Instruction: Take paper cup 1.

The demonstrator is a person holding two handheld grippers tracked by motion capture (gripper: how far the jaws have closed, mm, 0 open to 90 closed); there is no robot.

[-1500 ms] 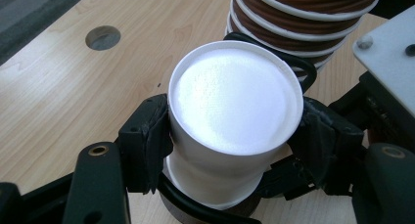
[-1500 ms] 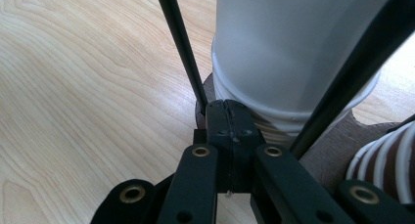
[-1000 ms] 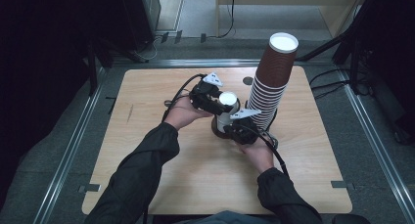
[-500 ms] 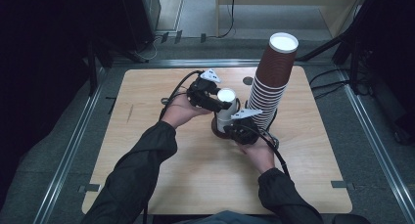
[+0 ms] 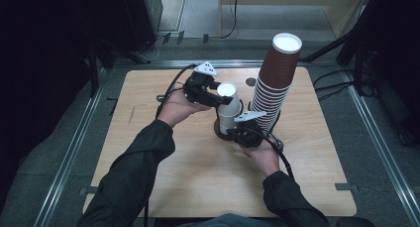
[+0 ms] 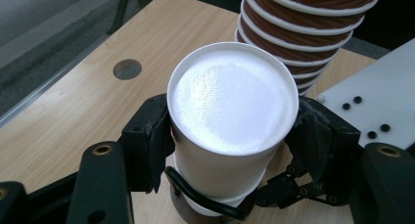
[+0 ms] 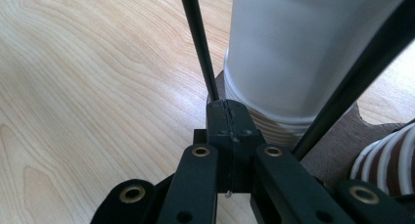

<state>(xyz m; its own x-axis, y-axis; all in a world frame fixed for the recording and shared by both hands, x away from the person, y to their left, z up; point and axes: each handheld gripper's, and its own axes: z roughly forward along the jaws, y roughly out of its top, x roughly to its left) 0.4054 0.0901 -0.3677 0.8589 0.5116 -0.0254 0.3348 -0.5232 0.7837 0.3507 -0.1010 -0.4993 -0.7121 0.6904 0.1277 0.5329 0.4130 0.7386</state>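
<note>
An upside-down white paper cup [image 5: 229, 102] [image 6: 230, 116] is clamped between the pads of my left gripper [image 5: 224, 100] [image 6: 230, 150], raised off a short nest of white cups [image 7: 274, 123] below it. That nest stands on a brown base piece [image 5: 220, 133] [image 7: 333, 155] at the table's middle. My right gripper [image 5: 236, 133] [image 7: 228, 111] is low at the foot of the nest, at the base piece's edge, its jaws pressed together. I cannot tell whether anything thin is pinched there. A black cable [image 7: 198, 43] crosses in front of it.
A tall leaning stack of upside-down brown cups [image 5: 272, 88] [image 6: 303, 23] [image 7: 386, 155] rises just right of the white cups. The wooden table [image 5: 163, 187] has a round hole [image 5: 251, 82] [image 6: 127, 69] behind the cups. Metal rails and dark floor surround it.
My left gripper has risen a little, taking the top white cup with it. The right gripper and the brown stack have stayed put.
</note>
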